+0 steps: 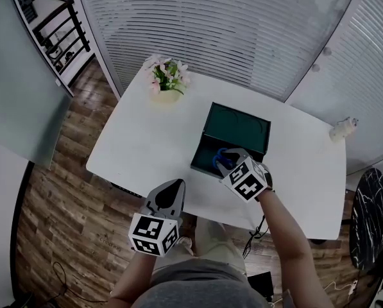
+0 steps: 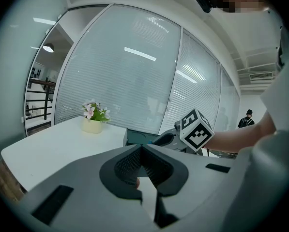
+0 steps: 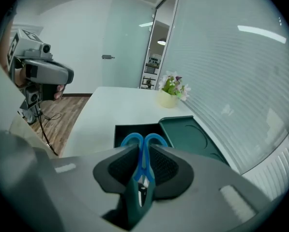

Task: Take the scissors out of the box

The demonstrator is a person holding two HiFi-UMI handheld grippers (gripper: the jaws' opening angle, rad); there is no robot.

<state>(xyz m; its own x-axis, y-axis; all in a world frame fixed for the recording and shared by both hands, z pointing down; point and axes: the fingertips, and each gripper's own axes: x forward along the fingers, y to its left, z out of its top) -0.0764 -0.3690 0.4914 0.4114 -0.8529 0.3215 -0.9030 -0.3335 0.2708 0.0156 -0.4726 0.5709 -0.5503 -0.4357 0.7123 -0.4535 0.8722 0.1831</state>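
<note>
A dark green box (image 1: 203,154) lies open on the white table (image 1: 140,140), its lid (image 1: 237,128) folded back flat. My right gripper (image 1: 226,159) hovers just over the box's open compartment, shut on scissors (image 3: 143,143). Their blue handles (image 1: 218,156) stick out beyond the jaws, over the box (image 3: 127,130). My left gripper (image 1: 174,188) hangs at the table's near edge, left of the box. Its pads (image 2: 134,161) meet at the tip with nothing between them.
A pot of pink flowers (image 1: 167,82) stands at the table's far left corner. A small white object (image 1: 342,129) sits at the right edge. A black round thing (image 1: 371,217) stands on the wooden floor to the right. A person (image 2: 246,120) stands far off.
</note>
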